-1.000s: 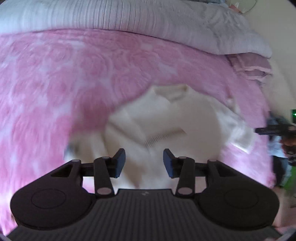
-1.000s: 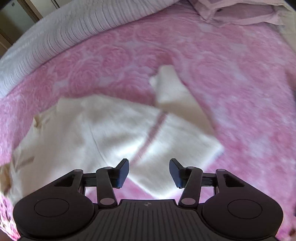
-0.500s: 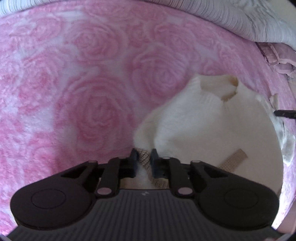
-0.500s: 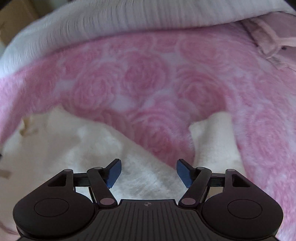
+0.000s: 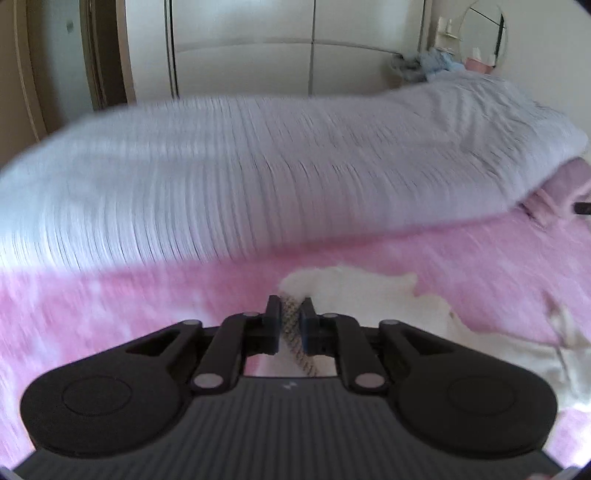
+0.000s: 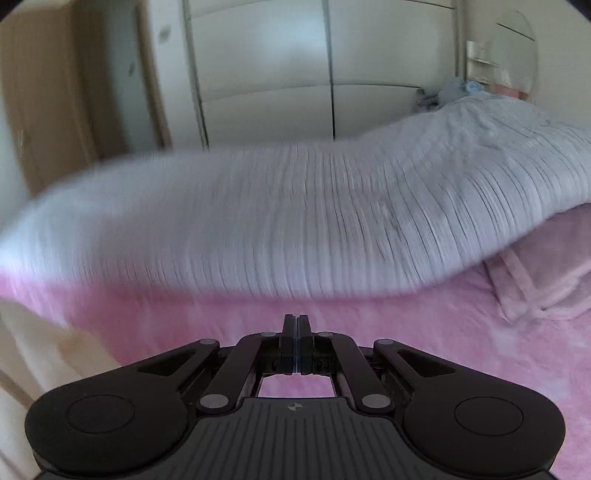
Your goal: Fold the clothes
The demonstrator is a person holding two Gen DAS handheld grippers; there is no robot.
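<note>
Change since half a second ago: both cameras now tilt up from the bed surface to take in the room; the left jaws, already clamped on the knit band then, now carry it raised; the right jaws, spread wide over the garment then, are now pressed together.
Left gripper (image 5: 289, 320): its two jaws clench a tan knitted band (image 5: 295, 332), which runs down between them towards the gripper body.
Right gripper (image 6: 295, 332): jaws fully closed, pad against pad; no cloth shows between them from this view.
Cream sweater (image 5: 388, 306): its band is the part held by the left gripper; the rest trails away to the right over the blanket, rumpled, with a loose edge far right. In the right wrist view a cream stretch of it lies at the lower left edge (image 6: 33, 350), apart from the right jaws.
Pink blanket (image 5: 110, 306): covers the bed under the sweater; blurred by motion.
White ribbed duvet (image 5: 258, 166): bunched in a long roll across the far side of the bed, beyond the pink blanket.
Pale pink pillow (image 6: 546, 273): tucked under the right end of the duvet.
Wardrobe doors (image 6: 277, 74): pale panels behind the bed.
Round mirror (image 5: 484, 35): on the wall at upper right.
</note>
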